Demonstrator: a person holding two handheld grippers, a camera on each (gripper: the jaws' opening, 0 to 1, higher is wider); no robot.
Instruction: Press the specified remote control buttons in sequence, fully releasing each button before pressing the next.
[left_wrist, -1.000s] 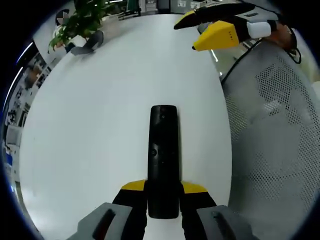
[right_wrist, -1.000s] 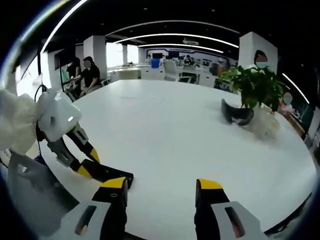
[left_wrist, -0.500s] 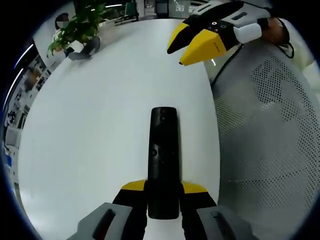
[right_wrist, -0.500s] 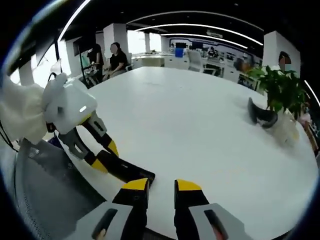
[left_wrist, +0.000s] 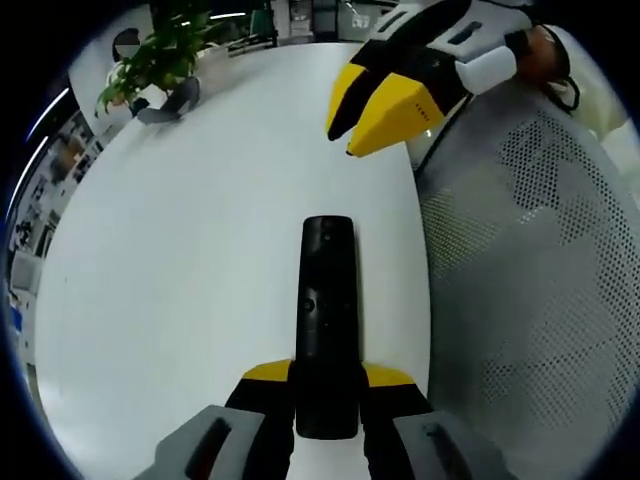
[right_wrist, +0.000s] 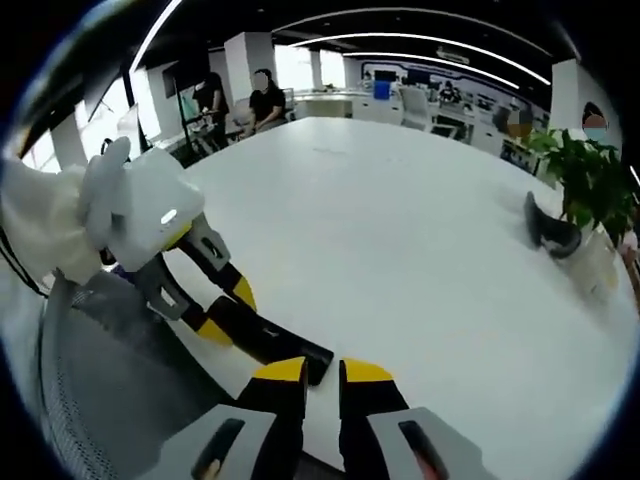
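While clamped at its near end by the left gripper (left_wrist: 326, 385), remote (left_wrist: 327, 320) noted as a long, slim black bar with rounded corners, lying flat along the white desk (left_wrist: 180, 260) close to the desk's edge. Glossy top face; a small round button faintly visible about midway along, another small mark near the far end; other buttons too dark to make out. Left fingers (left_wrist: 262, 385) yellow-tipped, closed against both long sides of the remote, holding it firmly. Same grip confirmed in the right gripper view: left gripper (right_wrist: 215, 325) seen from the side, white body above, black-and-yellow fingers gripping the remote (right_wrist: 275, 345), whose free end points toward the right gripper (right_wrist: 322, 375).

Right gripper (left_wrist: 365, 110) recorded in the left gripper view above and beyond the far end of the remote, apart from it, yellow tips pointing down toward the desk. Right fingers (right_wrist: 285, 375) brought nearly together, only a narrow slit between the yellow tips, nothing held; tips just above the remote's end, contact not determinable.

Mesh chair (left_wrist: 540, 280) beside the desk edge. Potted plant (left_wrist: 150, 65) and a dark curved object (left_wrist: 170, 100) at the far side of the desk. People (right_wrist: 240, 100) standing in the background office.
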